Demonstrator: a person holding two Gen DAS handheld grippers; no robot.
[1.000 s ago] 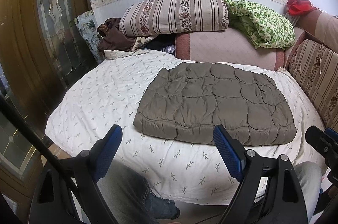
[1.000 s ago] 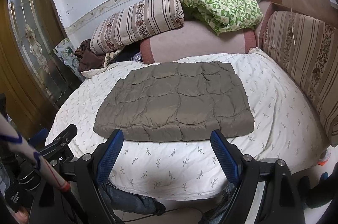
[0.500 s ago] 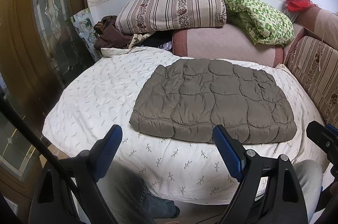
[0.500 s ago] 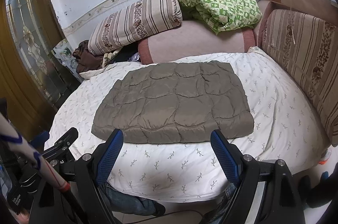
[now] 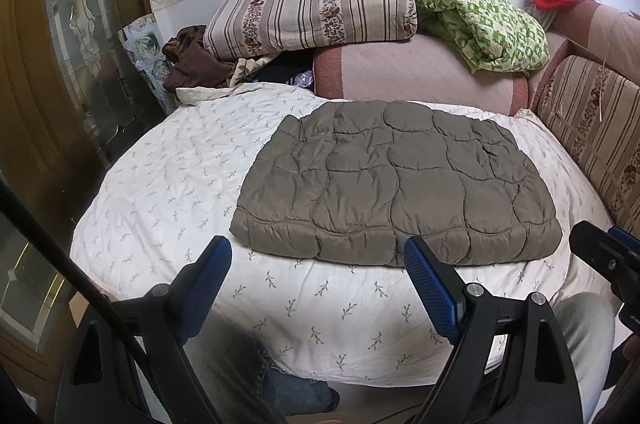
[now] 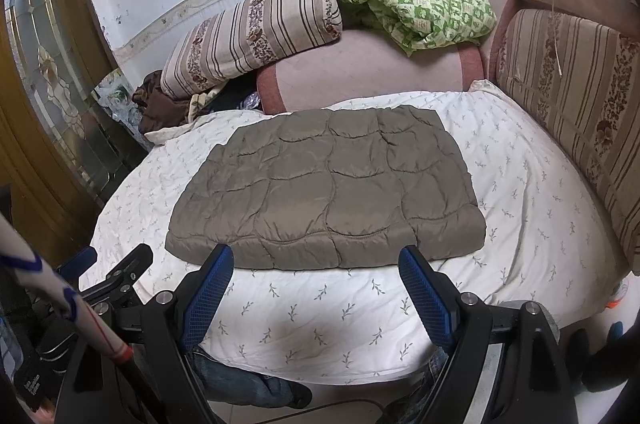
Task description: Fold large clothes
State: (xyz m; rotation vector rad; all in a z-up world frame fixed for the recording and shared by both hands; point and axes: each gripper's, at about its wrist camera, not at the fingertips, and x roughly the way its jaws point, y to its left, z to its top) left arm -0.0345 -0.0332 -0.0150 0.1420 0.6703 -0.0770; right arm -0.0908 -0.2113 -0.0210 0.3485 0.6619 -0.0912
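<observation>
A grey-brown quilted garment point(image 5: 392, 179) lies folded into a flat rectangle on the white leaf-print bed point(image 5: 168, 191); it also shows in the right wrist view point(image 6: 324, 191). My left gripper point(image 5: 318, 270) is open and empty, held back above the bed's near edge, just short of the garment's front hem. My right gripper point(image 6: 316, 274) is open and empty, also in front of the hem. The right gripper's body shows at the right edge of the left wrist view point(image 5: 604, 260), and the left gripper's body shows at lower left of the right wrist view point(image 6: 120, 280).
A striped pillow point(image 5: 312, 11), a green patterned quilt point(image 5: 484, 23) and a pink bolster point(image 5: 416, 75) line the far side. A striped cushion point(image 6: 576, 111) stands on the right. A wooden glass-panelled door point(image 5: 72, 71) is on the left. The person's legs point(image 5: 248, 376) are below the bed edge.
Both grippers have drawn slightly back and up from the bed. The garment lies unmoved. Both jaws stay open.
</observation>
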